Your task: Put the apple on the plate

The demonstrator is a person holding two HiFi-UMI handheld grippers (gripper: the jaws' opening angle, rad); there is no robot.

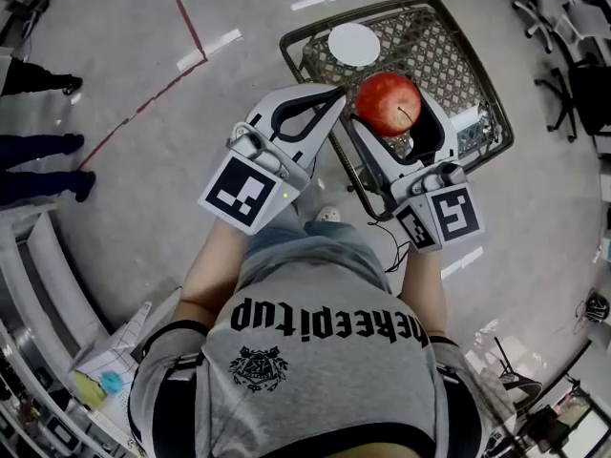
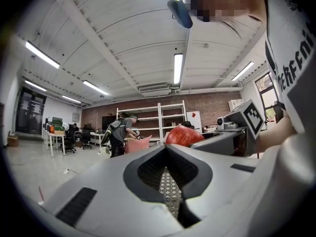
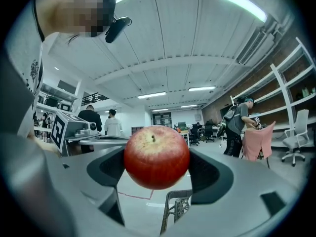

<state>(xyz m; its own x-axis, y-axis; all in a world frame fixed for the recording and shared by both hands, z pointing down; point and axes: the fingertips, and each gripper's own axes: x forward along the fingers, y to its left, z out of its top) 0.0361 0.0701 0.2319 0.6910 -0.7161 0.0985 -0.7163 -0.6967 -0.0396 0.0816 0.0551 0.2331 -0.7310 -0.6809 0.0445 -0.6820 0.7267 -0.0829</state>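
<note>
Right gripper [image 1: 395, 127] clenched on apple [image 1: 388, 101], mid-frame in head view, held above wire table [image 1: 474, 70]. Plate [image 1: 353, 44] sat bare, just up-left of the apple. Left gripper [image 1: 334, 95] closed, empty. Best approach judged: centre apple over plate, lower until seated, then release; it looked likely to roll.

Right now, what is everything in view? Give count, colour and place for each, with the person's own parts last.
table: one, dark wire mesh, ahead of the person
plate: one, white, on the table's far left corner
apple: one, red, held over the table's near side
tape line: one, red, on the grey floor to the left
bystanders: several, dark clothes, far back in the room
left gripper: one, grey, shut and empty, beside the apple
right gripper: one, grey, shut on the apple
</note>
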